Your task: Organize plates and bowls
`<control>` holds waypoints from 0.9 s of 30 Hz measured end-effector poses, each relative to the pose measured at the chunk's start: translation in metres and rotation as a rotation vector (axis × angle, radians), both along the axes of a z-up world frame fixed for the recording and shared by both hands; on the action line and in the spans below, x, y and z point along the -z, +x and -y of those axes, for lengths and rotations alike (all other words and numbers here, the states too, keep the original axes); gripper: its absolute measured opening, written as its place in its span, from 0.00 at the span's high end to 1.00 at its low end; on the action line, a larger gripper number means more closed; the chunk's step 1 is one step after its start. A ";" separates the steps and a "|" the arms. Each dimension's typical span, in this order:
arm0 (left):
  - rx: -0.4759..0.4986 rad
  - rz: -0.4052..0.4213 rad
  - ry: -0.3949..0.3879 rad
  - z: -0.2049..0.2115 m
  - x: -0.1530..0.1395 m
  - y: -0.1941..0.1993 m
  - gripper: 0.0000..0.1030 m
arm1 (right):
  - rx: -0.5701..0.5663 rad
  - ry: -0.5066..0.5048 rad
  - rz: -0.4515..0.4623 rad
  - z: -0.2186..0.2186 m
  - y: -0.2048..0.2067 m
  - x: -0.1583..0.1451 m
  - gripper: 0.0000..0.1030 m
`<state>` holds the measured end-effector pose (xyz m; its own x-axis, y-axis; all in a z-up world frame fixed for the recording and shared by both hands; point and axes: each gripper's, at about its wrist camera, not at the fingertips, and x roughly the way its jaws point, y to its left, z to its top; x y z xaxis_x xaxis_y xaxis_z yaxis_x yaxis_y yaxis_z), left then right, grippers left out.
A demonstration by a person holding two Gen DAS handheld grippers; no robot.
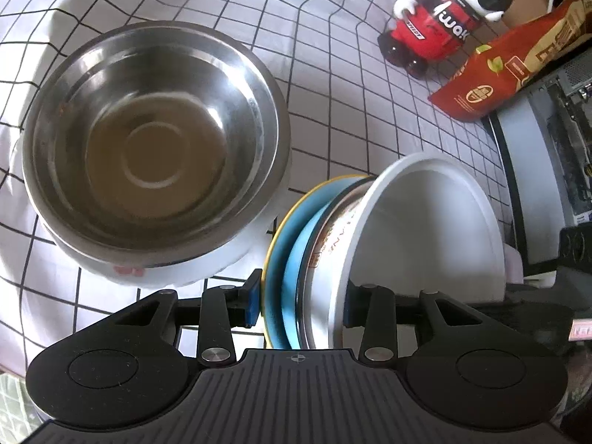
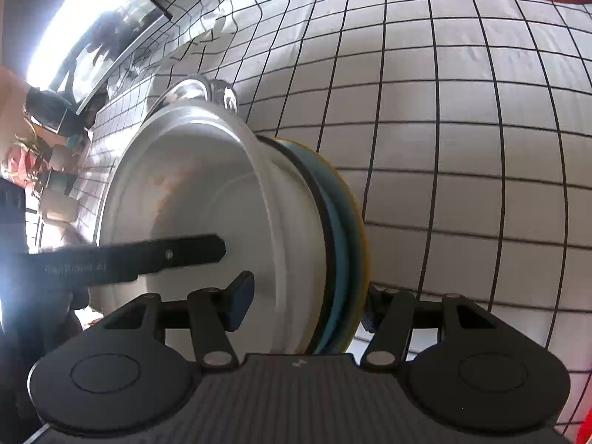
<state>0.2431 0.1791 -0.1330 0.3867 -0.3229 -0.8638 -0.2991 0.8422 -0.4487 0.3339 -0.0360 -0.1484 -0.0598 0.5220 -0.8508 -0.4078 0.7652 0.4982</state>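
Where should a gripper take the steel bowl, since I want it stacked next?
Grip the rim of the steel bowl, coming from above with one finger inside and one outside. It sits upright and open-mouthed, nested in a white bowl, so its wall is covered.

"speedy" and "wak" – upside down on red toy figure (image 1: 431, 33)

One steel bowl (image 1: 155, 140), one white bowl (image 1: 436, 229), one blue plate (image 1: 275, 259), one toy (image 1: 444, 18), one red bag (image 1: 510, 74).
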 end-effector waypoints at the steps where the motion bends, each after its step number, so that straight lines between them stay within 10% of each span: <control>1: 0.001 0.000 -0.001 0.001 0.000 -0.001 0.59 | -0.003 -0.002 0.000 -0.001 0.001 0.000 0.44; 12: -0.016 -0.026 -0.009 -0.002 -0.001 -0.001 0.62 | -0.012 -0.070 0.099 -0.008 0.009 -0.009 0.44; 27: 0.035 -0.026 0.050 0.013 -0.001 0.011 0.48 | 0.053 0.012 -0.045 0.008 0.011 0.007 0.44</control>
